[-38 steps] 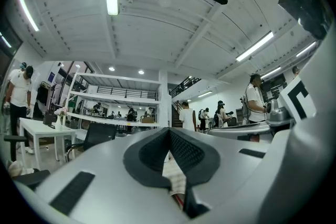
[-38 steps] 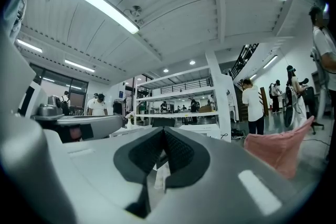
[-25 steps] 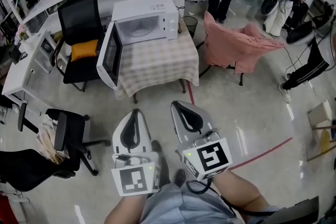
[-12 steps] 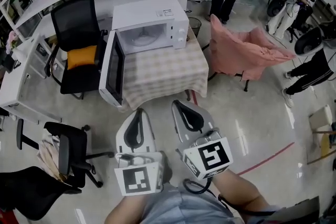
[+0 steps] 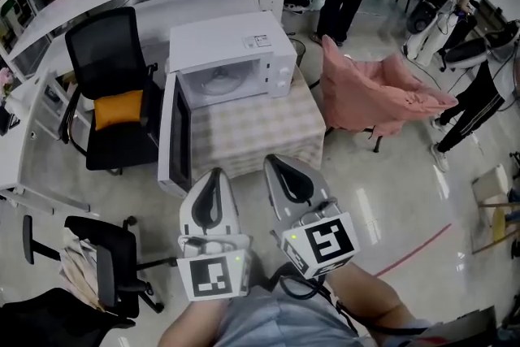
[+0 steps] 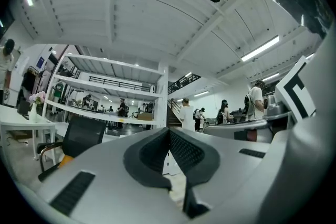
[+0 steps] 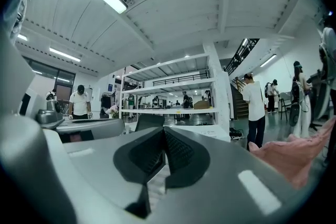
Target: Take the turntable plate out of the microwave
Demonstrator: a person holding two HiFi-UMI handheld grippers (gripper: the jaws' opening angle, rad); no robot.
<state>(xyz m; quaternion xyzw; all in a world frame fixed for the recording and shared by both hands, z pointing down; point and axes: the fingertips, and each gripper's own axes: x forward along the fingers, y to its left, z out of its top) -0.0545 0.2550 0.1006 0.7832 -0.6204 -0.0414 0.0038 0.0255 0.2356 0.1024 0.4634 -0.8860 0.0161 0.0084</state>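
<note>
Left gripper [image 5: 214,171] has its jaws pressed together on nothing, held low in front of the person and pointing level toward the table [image 5: 260,130]. Right gripper [image 5: 273,161], just beside it, is likewise closed and empty. Both are well apart from the work. Ahead, the door [image 5: 172,134] hangs open at the left of the microwave [image 5: 244,36], which stands on the checked table. Inside the cavity the plate [image 5: 221,82] lies flat on its seat, face up. Being round, it has no long axis and points no particular way; only its near rim faces the opening. It looks like glass, so I judge it stiff, fairly heavy, slick and breakable. The near rim seems the best place to pinch, lifting slightly before drawing it out, perhaps with the second gripper steadying another part of the rim.
</note>
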